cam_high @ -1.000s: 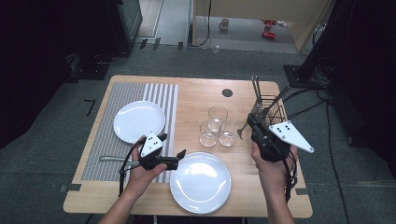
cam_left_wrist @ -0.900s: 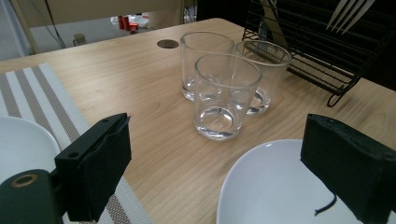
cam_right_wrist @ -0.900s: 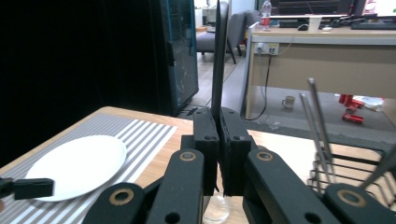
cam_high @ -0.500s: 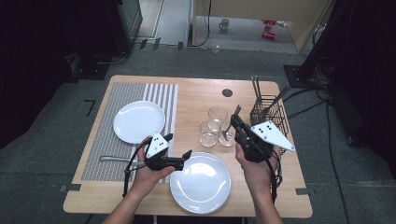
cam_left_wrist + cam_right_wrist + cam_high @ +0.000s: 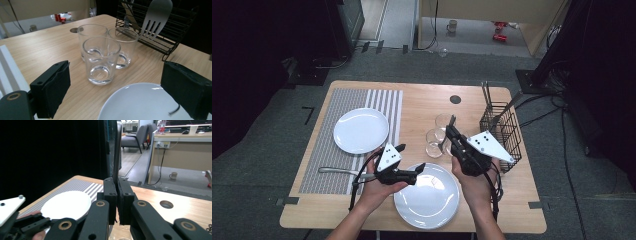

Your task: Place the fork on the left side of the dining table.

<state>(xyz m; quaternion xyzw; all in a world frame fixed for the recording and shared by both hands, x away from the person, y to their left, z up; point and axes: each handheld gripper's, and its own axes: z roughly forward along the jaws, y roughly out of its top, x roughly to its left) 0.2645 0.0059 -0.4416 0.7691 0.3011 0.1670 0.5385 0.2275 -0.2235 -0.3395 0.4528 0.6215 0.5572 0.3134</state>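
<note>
My right gripper is shut on a thin dark utensil that stands upright between its jaws, seen edge on; which utensil it is I cannot tell. It hovers just right of three clear glasses at the table's middle. My left gripper is open with nothing between its jaws, at the upper left rim of the near white plate. In the left gripper view the glasses stand ahead of the jaws, with the plate's rim below.
A black wire basket holding a fork stands at the right. A second white plate rests on the striped placemat, where a metal utensil also lies. A round hole marks the tabletop's far side.
My right hand has moved left from the basket toward the glasses, still gripping the utensil. My left hand has drifted right, onto the near plate's rim.
</note>
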